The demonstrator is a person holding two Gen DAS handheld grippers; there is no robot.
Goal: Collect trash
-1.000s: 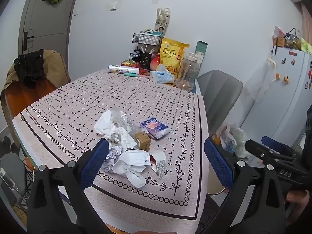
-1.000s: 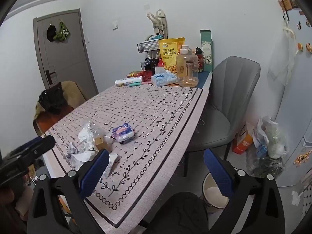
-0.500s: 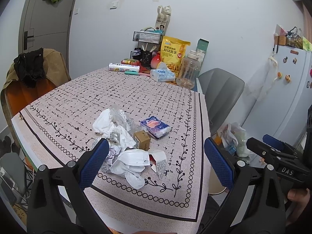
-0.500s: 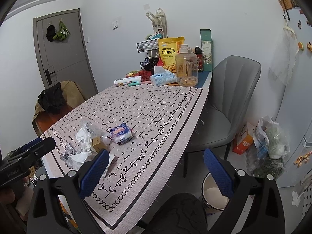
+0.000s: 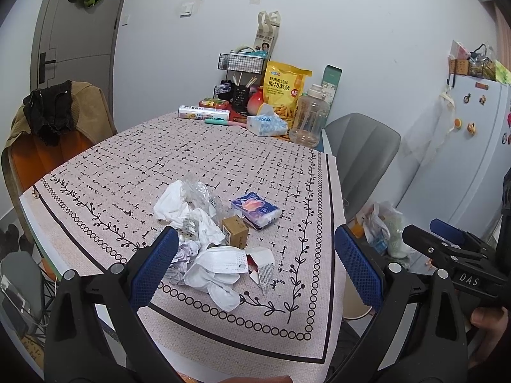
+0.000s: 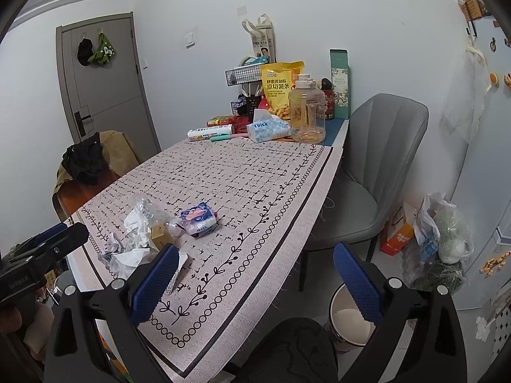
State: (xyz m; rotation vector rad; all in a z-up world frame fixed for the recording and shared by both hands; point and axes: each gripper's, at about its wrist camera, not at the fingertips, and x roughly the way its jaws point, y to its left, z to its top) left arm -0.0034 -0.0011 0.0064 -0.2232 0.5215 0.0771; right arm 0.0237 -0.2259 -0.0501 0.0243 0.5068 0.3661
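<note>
Trash heap of crumpled white tissues (image 5: pixel 204 249) at counter's (image 5: pixel 223 159) 6 o'clock edge; both tools, left (image 5: pixel 255 269) and right (image 6: pixel 255 282), spread wide, empty, ready; bin (image 6: pixel 349 322) below.

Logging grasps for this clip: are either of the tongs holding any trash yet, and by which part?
Nothing is held. The left tongs and right tongs are both open and empty, short of the trash pile on the tablecloth.
</note>
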